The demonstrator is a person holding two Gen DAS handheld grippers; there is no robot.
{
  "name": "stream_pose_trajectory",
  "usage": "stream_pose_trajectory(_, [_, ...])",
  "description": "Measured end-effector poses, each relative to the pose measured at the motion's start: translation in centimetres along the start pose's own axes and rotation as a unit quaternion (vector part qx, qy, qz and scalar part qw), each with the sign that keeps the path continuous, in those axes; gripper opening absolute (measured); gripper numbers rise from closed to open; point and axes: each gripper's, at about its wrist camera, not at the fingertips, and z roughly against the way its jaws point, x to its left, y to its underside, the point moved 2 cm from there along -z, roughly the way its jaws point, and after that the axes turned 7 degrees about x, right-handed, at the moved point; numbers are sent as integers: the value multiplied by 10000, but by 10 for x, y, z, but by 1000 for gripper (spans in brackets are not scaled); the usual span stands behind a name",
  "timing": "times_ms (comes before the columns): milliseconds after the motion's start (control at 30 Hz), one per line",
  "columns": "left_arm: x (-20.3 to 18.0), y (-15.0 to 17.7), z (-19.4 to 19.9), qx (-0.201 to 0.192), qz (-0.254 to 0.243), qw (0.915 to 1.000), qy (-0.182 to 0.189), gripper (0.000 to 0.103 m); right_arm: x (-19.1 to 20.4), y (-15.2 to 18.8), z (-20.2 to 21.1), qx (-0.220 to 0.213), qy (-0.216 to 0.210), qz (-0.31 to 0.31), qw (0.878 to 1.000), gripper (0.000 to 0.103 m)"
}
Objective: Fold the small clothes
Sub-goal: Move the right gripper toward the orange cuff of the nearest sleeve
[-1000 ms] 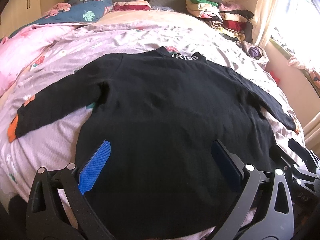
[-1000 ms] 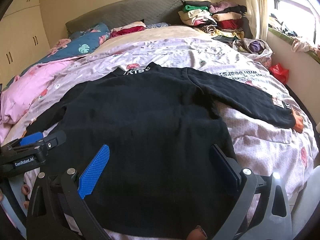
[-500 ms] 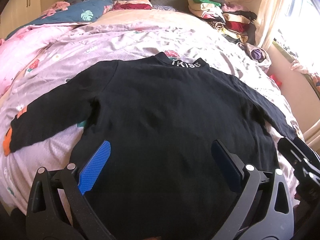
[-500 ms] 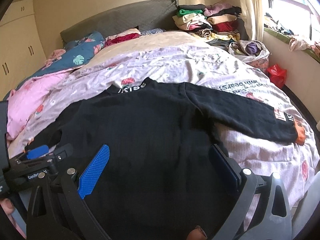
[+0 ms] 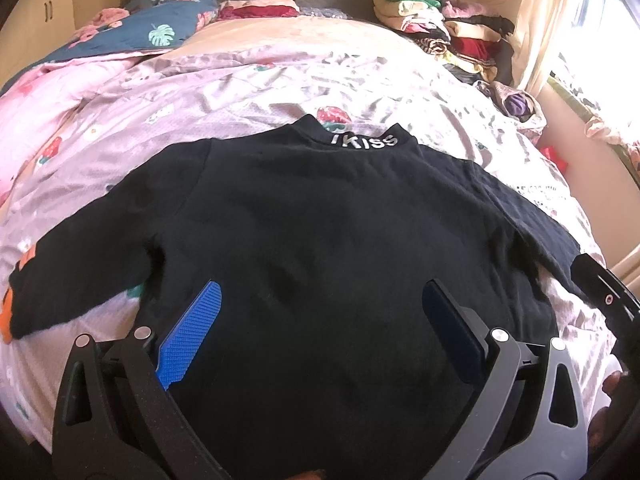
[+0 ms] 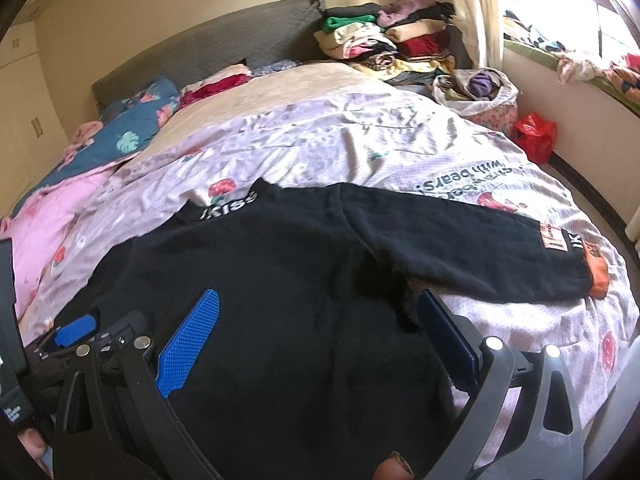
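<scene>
A small black sweater (image 5: pixel 320 240) lies flat on the bed, collar away from me, white letters on the collar (image 5: pixel 364 141), both sleeves spread out. It also shows in the right wrist view (image 6: pixel 280 280); its right sleeve ends in an orange cuff (image 6: pixel 598 276). My left gripper (image 5: pixel 320 332) is open and empty above the lower body of the sweater. My right gripper (image 6: pixel 320 332) is open and empty above the sweater's lower right part. Each gripper shows at the edge of the other's view.
The bed has a lilac printed cover (image 6: pixel 360 140), pink and blue quilts (image 5: pixel 152 32) at the far left, and a pile of folded clothes (image 6: pixel 392 40) at the far right by the curtain. A red bag (image 6: pixel 534 136) lies on the floor right of the bed.
Both grippers have drawn back and risen a little from the sweater; it looks smaller and more of the bed shows. The sweater has not moved and both grippers stay open.
</scene>
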Motion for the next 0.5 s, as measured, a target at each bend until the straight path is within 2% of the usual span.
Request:
stream_pose_trajectory(267, [-21,-19,-19,85,-159,9998,16,95,-42,-19,-14,-15,164,-543,9984,99])
stream_pose_trajectory(500, [-40,-25,-38,215,-343,9992,49,95,-90,-20,-27,55,452,-1085,9930,99])
